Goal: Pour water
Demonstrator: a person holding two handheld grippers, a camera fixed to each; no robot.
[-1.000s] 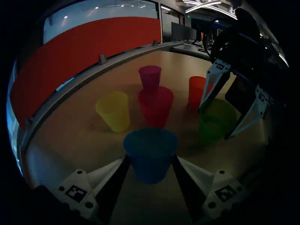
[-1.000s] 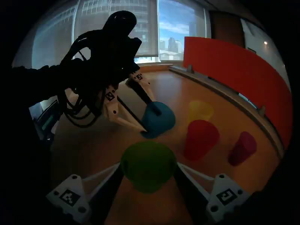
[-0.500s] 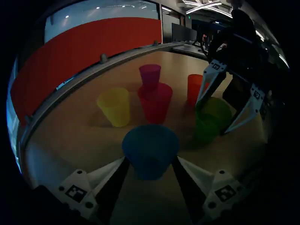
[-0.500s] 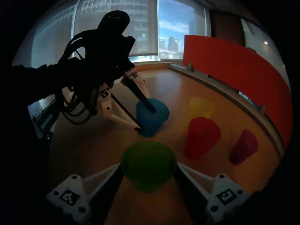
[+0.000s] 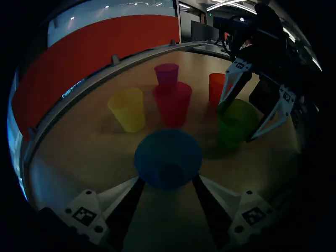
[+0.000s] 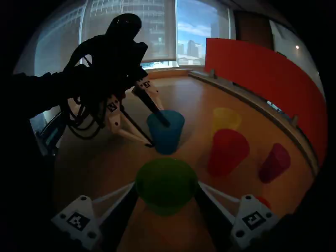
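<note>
A blue cup (image 5: pixel 168 157) sits between the fingers of my left gripper (image 5: pixel 168 178), which is shut on it. I look down into its mouth. In the right gripper view the blue cup (image 6: pixel 165 131) stands upright in the left gripper (image 6: pixel 157 134), with a person's dark arm behind it. My right gripper (image 6: pixel 166 185) is shut on a green cup (image 6: pixel 166 191). The left gripper view shows the green cup (image 5: pixel 234 126) to the right, in the right gripper (image 5: pixel 235 125). I cannot tell whether either cup holds water.
On the wooden table (image 5: pixel 84 147) stand a yellow cup (image 5: pixel 127 108), a red cup (image 5: pixel 173 103), a magenta cup (image 5: pixel 166 74) and an orange cup (image 5: pixel 216 87). A red partition (image 5: pixel 92 46) runs along the table's far edge. Windows (image 6: pixel 168 29) lie behind the person.
In the right gripper view the blue cup was tilted and now stands upright, a little farther left. In the left gripper view its mouth now faces me more. The green cup has hardly moved.
</note>
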